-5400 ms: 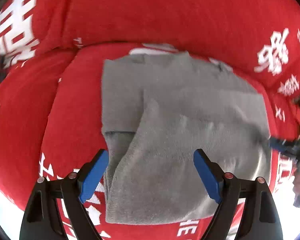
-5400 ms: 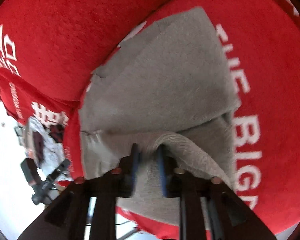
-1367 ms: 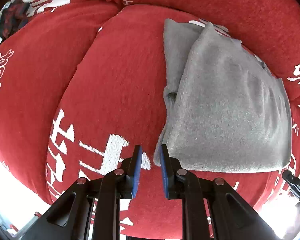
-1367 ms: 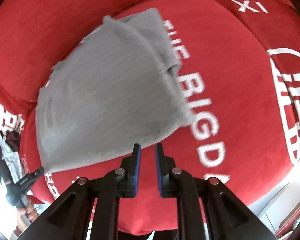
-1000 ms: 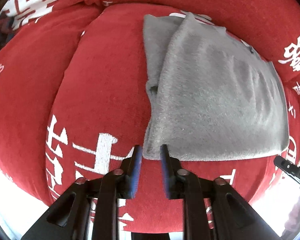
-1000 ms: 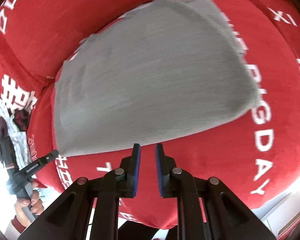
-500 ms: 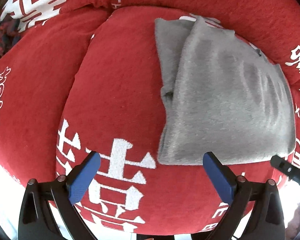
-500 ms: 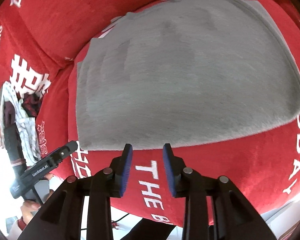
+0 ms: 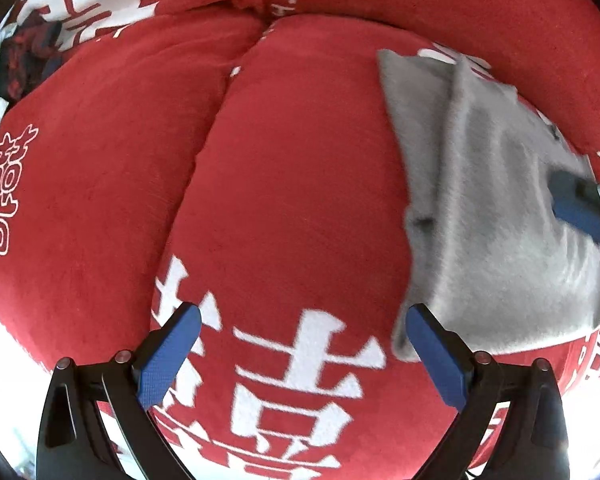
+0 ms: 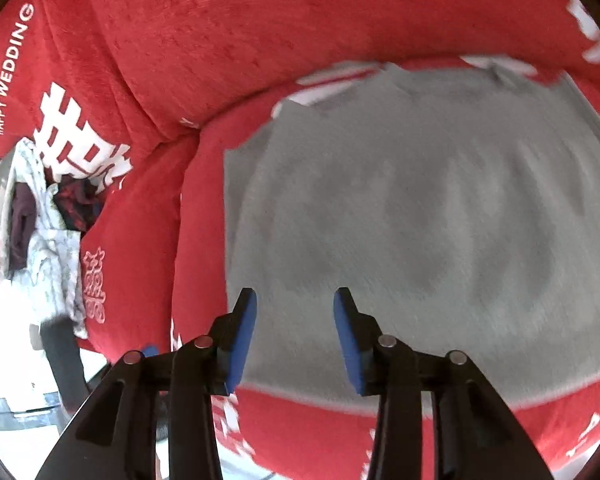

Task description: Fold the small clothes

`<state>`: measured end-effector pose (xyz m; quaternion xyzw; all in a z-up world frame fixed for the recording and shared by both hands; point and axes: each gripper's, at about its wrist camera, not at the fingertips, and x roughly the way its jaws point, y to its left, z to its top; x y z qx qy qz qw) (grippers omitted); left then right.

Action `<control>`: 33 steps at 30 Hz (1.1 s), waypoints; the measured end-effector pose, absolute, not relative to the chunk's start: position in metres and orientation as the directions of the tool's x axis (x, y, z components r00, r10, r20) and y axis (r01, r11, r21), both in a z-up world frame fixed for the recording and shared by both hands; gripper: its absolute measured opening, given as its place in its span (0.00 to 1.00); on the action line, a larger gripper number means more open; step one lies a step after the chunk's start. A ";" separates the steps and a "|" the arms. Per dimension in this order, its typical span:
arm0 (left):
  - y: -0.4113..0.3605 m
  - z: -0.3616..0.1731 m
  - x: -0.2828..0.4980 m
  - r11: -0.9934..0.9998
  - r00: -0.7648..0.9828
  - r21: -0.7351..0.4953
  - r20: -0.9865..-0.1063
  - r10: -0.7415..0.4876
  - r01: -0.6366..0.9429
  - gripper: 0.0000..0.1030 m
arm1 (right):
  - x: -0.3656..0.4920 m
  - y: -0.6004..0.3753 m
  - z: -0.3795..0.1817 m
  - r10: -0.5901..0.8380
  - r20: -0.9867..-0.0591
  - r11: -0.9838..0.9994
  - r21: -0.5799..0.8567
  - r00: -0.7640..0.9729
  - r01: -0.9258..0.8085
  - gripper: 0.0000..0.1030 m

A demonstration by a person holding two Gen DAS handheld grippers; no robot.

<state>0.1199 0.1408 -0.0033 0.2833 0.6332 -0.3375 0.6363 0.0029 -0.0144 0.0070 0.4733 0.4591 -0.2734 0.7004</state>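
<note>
The grey garment (image 10: 420,216) lies folded flat on the seat cushion of a red sofa cover (image 9: 284,184) printed with white characters, its far edge up against the crease where the seat meets the backrest. In the left wrist view the garment (image 9: 496,216) reads as a long shape running from the backrest toward the front of the seat, with a narrower under-layer peeking out along the side that faces the bare middle of the cushion. From the garment outward, the right tool (image 10: 296,332) is the nearer one: it hangs over the garment's near edge, pointing across the cloth toward the backrest, and its jaws have just been opening, now partly parted with nothing pinched between them; the cloth is only seen past the pads, not gripped. The same tool shows as a blurred blue shape (image 9: 584,212) over the garment's far side in the left wrist view. The left tool (image 9: 300,356) stands at the garment's near corner, over the white lettering, with most of its span over bare cushion; its jaws have just been opening and stand spread wide, empty, with the one pad (image 9: 436,356) in front of the garment's corner, contact not certain. A heap of other clothes (image 10: 32,220) lies well apart, beyond the sofa's end. The likely next move turns on that offset: the right tool already over the garment, the left beside it at the open-layered long side.
</note>
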 end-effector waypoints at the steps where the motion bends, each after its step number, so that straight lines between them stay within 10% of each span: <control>1: 0.141 -0.006 0.125 0.606 -0.029 -0.067 -0.997 -0.072 0.793 1.00 | 0.015 -0.018 0.004 0.045 -0.904 0.410 0.406 0.426 0.817 0.42; 9: 0.147 -0.007 0.142 0.617 -0.010 -0.072 -0.995 -0.104 0.784 1.00 | 0.084 -0.027 -0.036 -0.015 -0.960 0.516 0.231 0.278 0.825 0.40; 10: 0.148 -0.006 0.145 0.618 -0.009 -0.076 -0.994 -0.112 0.782 1.00 | 0.087 -0.025 -0.035 -0.049 -0.964 0.540 0.194 0.261 0.819 0.31; 11: 0.147 -0.005 0.148 0.619 -0.013 -0.086 -0.993 -0.121 0.781 1.00 | 0.090 -0.023 -0.033 -0.081 -0.968 0.564 0.151 0.236 0.812 0.00; 20: 0.141 -0.001 0.165 0.643 -0.049 -0.152 -0.983 -0.176 0.751 1.00 | 0.079 -0.039 -0.023 0.061 -0.893 0.502 0.413 0.445 0.760 0.01; 22: 0.140 0.000 0.166 0.646 -0.029 -0.134 -0.985 -0.171 0.751 1.00 | 0.085 -0.038 -0.018 0.005 -0.926 0.513 0.326 0.377 0.794 0.06; 24: 0.138 0.001 0.163 0.639 -0.011 -0.115 -0.986 -0.165 0.761 1.00 | 0.092 -0.034 -0.015 -0.039 -0.950 0.535 0.243 0.311 0.809 0.52; 26: 0.135 0.001 0.161 0.624 0.010 -0.093 -0.987 -0.159 0.776 1.00 | 0.104 -0.029 -0.018 -0.075 -0.966 0.570 0.162 0.248 0.805 0.61; 28: 0.131 0.002 0.159 0.616 0.004 -0.099 -0.987 -0.163 0.782 1.00 | 0.120 -0.023 -0.030 -0.100 -0.984 0.612 0.056 0.148 0.789 0.52; 29: 0.130 0.002 0.159 0.617 -0.004 -0.108 -0.986 -0.167 0.780 1.00 | 0.125 -0.023 -0.034 -0.125 -0.987 0.621 0.005 0.105 0.783 0.13; 33: 0.132 0.005 0.165 0.633 -0.025 -0.149 -0.979 -0.202 0.759 1.00 | 0.091 -0.037 -0.022 -0.097 -0.952 0.516 0.201 0.290 0.832 0.07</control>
